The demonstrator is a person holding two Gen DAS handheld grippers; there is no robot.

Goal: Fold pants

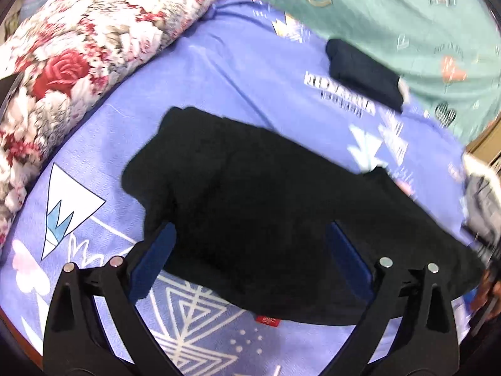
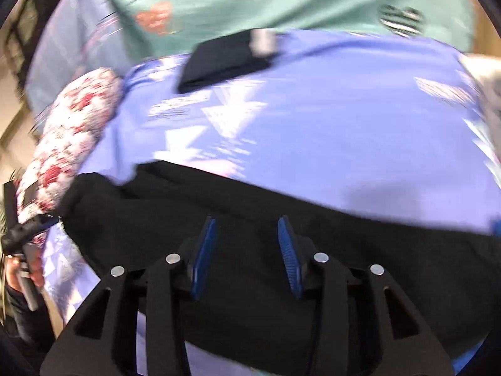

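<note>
Left gripper (image 1: 250,250) tilted down over black pants (image 1: 250,194), jaws wide apart, nothing pinched, right gripper (image 2: 247,250) angled down, jaws partly parted above the pants (image 2: 281,266), pants lying on purple bedsheet (image 1: 219,62)

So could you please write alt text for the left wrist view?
Black pants lie spread on a blue patterned sheet, with the open left gripper above them, holding nothing. A floral blanket lies left; a small dark folded garment lies beyond.

Left tongs (image 1: 250,244) spread wide, right tongs (image 2: 247,241) partly parted, both empty
</note>
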